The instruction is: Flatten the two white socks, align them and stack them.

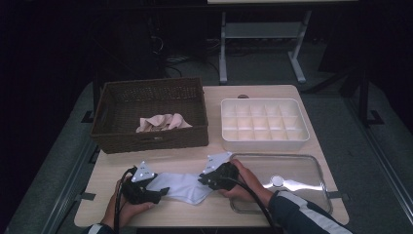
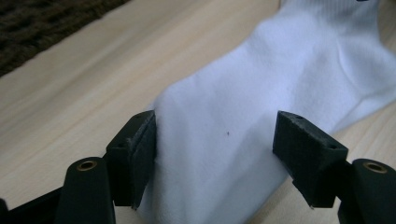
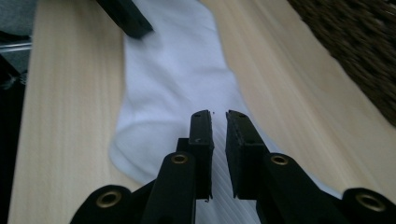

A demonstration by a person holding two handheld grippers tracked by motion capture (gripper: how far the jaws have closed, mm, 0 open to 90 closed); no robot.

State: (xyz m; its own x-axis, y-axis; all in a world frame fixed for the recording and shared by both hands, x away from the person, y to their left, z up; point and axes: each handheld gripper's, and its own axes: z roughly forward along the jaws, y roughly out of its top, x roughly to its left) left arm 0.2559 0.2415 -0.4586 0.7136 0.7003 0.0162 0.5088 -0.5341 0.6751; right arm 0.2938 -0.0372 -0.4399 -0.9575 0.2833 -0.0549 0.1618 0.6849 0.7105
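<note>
High view puts the flat white cotton sock (image 1: 182,187) on the near strip of the pale wooden tabletop (image 1: 214,212), stretched left to right between the two hands. The left tool (image 1: 163,191) sits at the sock's left end with its jaws standing apart; in the left gripper view the sock (image 2: 243,135) lies between the two pads, the left pad just at the cloth's edge and the right pad off it, so nothing is pinched. The right tool (image 1: 204,179) is at the sock's right end. In the right gripper view its jaws stand nearly together with a thin slit between them over the ribbed part of the sock (image 3: 173,79); whether cloth is caught in that slit I cannot tell.

Just behind the sock runs the front wall of the dark brown woven wicker basket (image 1: 151,141), holding a crumpled beige cloth (image 1: 163,122). To its right stands the white plastic divided organiser tray (image 1: 265,139), and in front of that the clear rectangular glass lid (image 1: 311,168) with a round knob, which the right hand (image 1: 246,183) overlaps at its left edge. Bare wood shows between the sock and the near tabletop edge, and a narrower band between the sock and the basket.
</note>
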